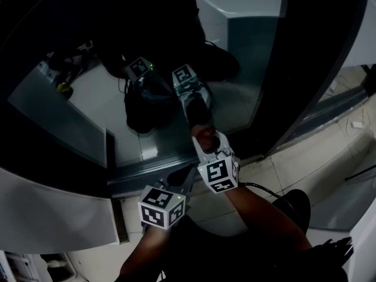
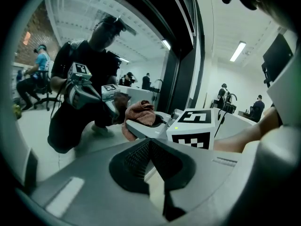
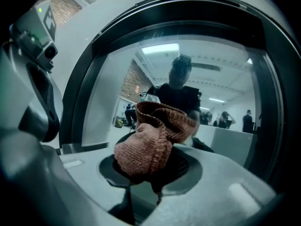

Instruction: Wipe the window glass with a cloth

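A reddish-brown knitted cloth [image 3: 150,138] is bunched between the jaws of my right gripper [image 3: 151,173], which is shut on it. In the head view that gripper [image 1: 204,138] holds the cloth [image 1: 205,135] up to the window glass [image 1: 247,69], low on the pane; whether it touches I cannot tell. The glass [image 3: 221,84] mirrors me and both grippers. My left gripper [image 1: 181,180] hangs just below and left of the right one, shut with nothing in it. In the left gripper view, the left gripper [image 2: 153,166] looks at the cloth [image 2: 141,114] from the side.
A dark frame post [image 1: 314,93] runs along the right of the pane and a grey sill [image 1: 147,170] along its bottom. Pale floor tiles [image 1: 329,163] lie below. A black cable [image 1: 258,187] trails from the right gripper. People and desks appear reflected in the glass.
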{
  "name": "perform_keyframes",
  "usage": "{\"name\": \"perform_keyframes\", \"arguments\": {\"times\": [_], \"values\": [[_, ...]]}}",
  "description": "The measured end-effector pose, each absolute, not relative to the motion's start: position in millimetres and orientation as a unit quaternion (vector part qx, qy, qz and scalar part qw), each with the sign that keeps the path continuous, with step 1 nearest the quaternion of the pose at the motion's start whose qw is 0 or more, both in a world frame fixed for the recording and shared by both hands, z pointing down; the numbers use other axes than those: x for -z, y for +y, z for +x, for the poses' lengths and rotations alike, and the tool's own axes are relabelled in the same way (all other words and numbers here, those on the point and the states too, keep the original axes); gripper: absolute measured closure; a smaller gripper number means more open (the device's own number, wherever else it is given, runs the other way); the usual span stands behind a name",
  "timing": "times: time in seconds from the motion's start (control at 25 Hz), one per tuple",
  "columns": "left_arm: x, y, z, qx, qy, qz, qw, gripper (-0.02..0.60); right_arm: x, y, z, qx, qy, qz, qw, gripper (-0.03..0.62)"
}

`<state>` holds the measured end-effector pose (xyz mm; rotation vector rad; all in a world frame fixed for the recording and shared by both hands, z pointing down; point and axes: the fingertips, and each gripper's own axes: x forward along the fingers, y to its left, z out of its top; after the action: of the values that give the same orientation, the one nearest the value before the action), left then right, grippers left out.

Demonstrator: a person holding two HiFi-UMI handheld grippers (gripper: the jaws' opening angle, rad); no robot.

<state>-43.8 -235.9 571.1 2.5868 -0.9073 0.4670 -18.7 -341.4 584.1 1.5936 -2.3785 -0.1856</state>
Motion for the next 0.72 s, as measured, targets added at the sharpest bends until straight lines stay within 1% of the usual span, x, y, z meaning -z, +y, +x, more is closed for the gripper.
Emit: {"name": "perform_keyframes", "arguments": {"times": [0.2,0.44,0.6,0.72], "values": [[-565.8,-240.9,-51.8,-0.163,-0.335,0.911,0.178,0.565,-582.6,-342.5,-20.5,0.011,-0.833,0.529,0.164,0.491],[-551.2,-240.0,-63.2,-0.172,-0.354,0.901,0.184,0.565,-584.6,-342.1,-20.9,-0.007,-0.837,0.516,0.183,0.493],[-527.9,-239.0,-74.8,-0.199,-0.363,0.892,0.180,0.565,-581.1,-346.6,-27.7,-0.034,-0.850,0.486,0.202,0.493],[-502.6,-219.8,-81.4,-0.219,-0.360,0.886,0.195,0.565,-555.6,-323.6,-30.9,-0.064,-0.866,0.452,0.203,0.493]]}}
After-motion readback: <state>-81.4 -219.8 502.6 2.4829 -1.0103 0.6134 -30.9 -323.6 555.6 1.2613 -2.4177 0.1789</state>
